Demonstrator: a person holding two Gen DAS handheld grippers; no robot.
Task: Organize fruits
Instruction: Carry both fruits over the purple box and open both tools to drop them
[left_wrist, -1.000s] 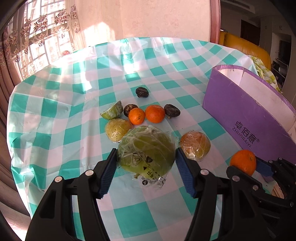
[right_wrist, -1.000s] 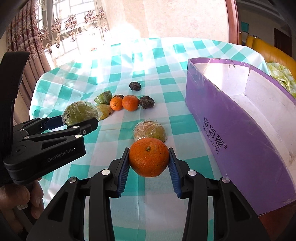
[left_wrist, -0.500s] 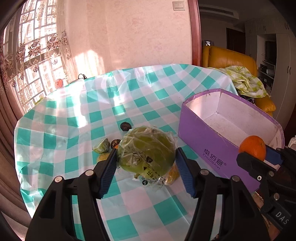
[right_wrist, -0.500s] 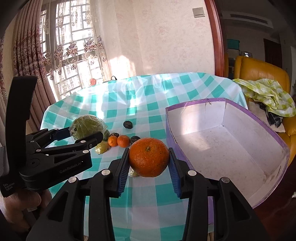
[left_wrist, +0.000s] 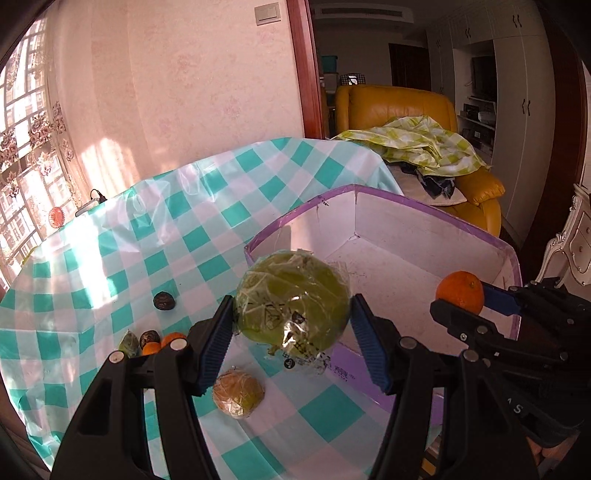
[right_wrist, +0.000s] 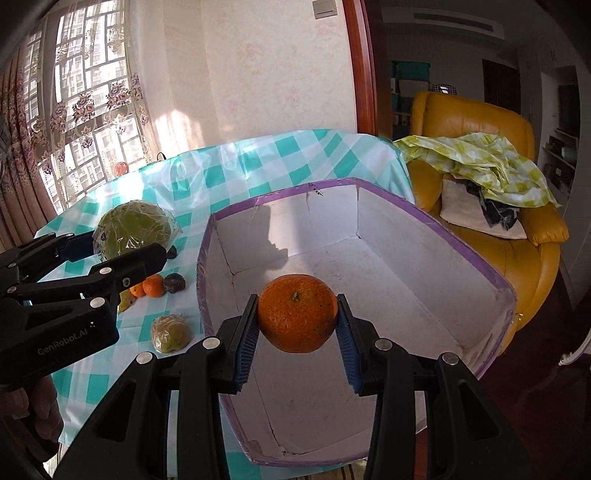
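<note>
gripping a large green fruit wrapped in clear film, the left gripper has both blue pads pressed against the fruit's sides at the centre of the left wrist view. the wrapped fruit is held in the air, in front of the near left corner of the purple box, whose white interior fills the centre right of the frame.

the right gripper pinches an orange between its blue pads, lower centre of the right wrist view. the orange is held in the air, with the white floor of the box behind it. in the left wrist view the same orange appears at the right edge of the frame, just beside the box's right rim.

on the green-and-white checked tablecloth, lower centre of the left wrist view, lies a smaller wrapped fruit, near the box's outer wall. further left sit two small oranges, a dark round fruit and a green wrapped piece, grouped close together. another dark fruit lies apart, above them.

a yellow armchair with a checked cloth occupies the upper right.
</note>
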